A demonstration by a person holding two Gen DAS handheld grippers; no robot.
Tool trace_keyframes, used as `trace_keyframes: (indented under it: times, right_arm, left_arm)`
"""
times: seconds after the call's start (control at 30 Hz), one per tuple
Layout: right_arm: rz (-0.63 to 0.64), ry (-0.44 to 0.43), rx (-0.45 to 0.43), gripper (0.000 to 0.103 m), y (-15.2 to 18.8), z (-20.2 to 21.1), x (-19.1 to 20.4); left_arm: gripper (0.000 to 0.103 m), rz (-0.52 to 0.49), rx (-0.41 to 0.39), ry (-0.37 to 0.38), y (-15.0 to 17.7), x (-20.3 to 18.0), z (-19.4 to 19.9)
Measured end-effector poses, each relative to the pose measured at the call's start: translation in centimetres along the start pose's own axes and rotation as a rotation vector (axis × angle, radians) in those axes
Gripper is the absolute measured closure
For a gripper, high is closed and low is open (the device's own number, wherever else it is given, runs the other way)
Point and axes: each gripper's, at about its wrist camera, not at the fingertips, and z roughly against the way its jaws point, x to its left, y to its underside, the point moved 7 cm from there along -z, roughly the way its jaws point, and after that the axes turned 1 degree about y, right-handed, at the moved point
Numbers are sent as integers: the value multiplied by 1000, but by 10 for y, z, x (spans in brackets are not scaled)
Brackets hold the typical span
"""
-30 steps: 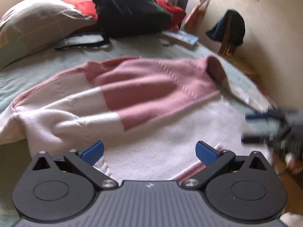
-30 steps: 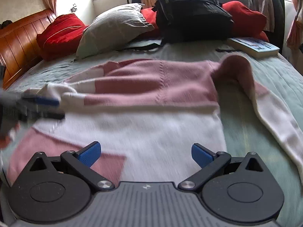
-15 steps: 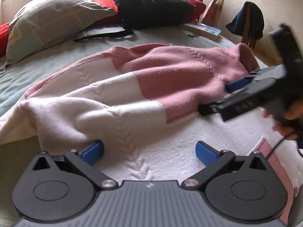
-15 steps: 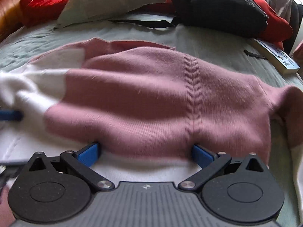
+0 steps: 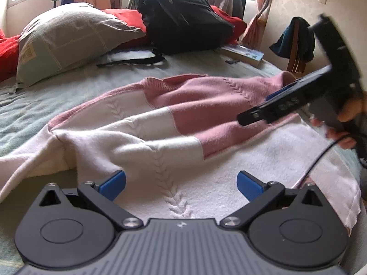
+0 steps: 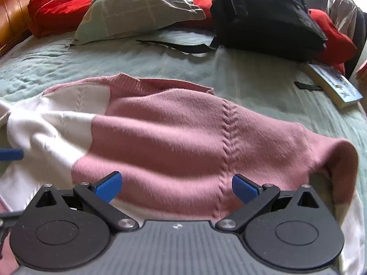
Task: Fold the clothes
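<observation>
Pink and white knit, the sweater (image 5: pixel 165 123) lies spread across the pale green bedspread (image 5: pixel 41 105), partly folded over itself so that a pink panel overlaps the white lower body. Its ribbed neckline (image 6: pixel 160 82) faces the headboard end, and a cable stitch line runs down the pink panel. In the left wrist view a white sleeve (image 5: pixel 29 165) trails off toward the near left edge of the bed, and the hem at the right shows a thin pink border close to the mattress edge.

Both tools stand wide open and hold nothing. The left gripper (image 5: pixel 181 183) hovers low over the white body with its 2 blue pads spread apart. The right gripper (image 6: pixel 175 186) sits over the lower edge of the pink panel, pads likewise apart; in the left wrist view it appears from the side, a hand (image 5: pixel 344 123) wrapped around its handle, with its tip over the fold edge.

Open bedspread lies between the neckline and the clutter at the head of the bed: a grey pillow (image 6: pixel 137 6), a black backpack (image 6: pixel 266 11) with a strap trailing forward, red cushions (image 6: pixel 59 2), and a book (image 6: pixel 335 84) near the right edge.
</observation>
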Motion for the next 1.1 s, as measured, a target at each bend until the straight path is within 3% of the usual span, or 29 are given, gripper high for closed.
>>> trace_keyframes:
  times: [0.1,0.2,0.4,0.53,0.8,0.97,1.1]
  right_arm:
    - [-11,-19,42,0,-1,-29,0]
    - [-3,-40,-2,0,0,-46,1]
    - [49,-91,-32,0,3,-35,-2]
    - [54,-132,-80,0,-15,-13,-4]
    - [134,-83,-163,0,-91,-24,3]
    - [220,-100,-130,0,-130,-59,18]
    - [386,-2,-92,0,-129,-82,28]
  left_arm:
    - [1,18,-6,10,-2,5,0]
    - [1,27,9,12,0,9,-6]
    - [1,35,31,6,3,13,-13]
    - [1,35,20,8,2,14,-11]
    - [1,43,21,9,2,19,-10]
    - [1,78,27,16,2,30,-12]
    - [1,103,40,5,4,38,-17]
